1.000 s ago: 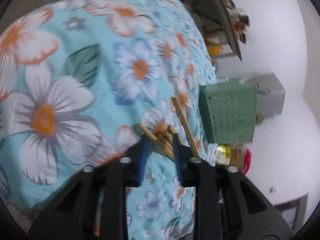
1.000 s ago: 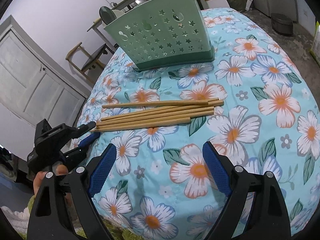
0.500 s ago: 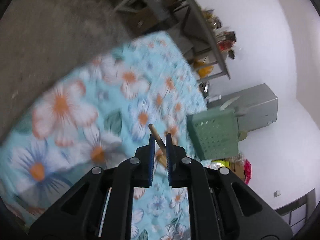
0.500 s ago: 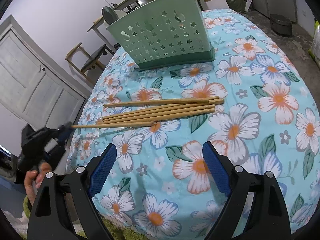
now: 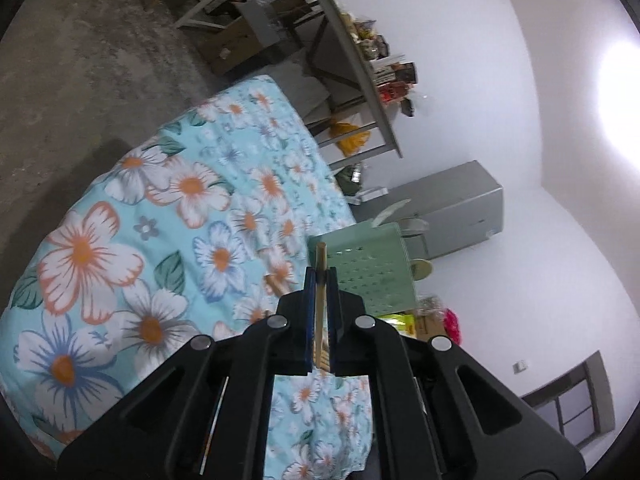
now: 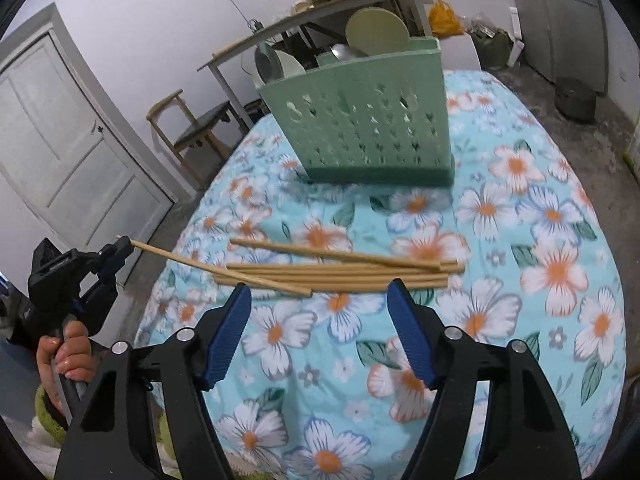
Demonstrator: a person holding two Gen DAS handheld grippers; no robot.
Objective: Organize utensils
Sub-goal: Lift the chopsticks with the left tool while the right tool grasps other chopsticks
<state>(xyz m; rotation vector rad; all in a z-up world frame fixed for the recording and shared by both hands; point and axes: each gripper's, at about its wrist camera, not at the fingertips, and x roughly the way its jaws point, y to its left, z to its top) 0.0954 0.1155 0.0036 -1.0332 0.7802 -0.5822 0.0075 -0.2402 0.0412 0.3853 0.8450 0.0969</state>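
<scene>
Lighting is even and moderately bright indoors. A blown-out glare patch sits on the white wall [image 5: 618,100] in the left wrist view. Both views show strong fisheye bending, dark corner vignetting and slight softness on the green basket [image 6: 366,120].

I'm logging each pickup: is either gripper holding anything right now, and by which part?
The left gripper clamps one chopstick near one end. The right gripper, jaws just narrowing, holds nothing.

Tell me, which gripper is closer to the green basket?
Hard to call. The right gripper faces the green basket across the loose chopsticks; the left gripper hangs off the table's side.
</scene>
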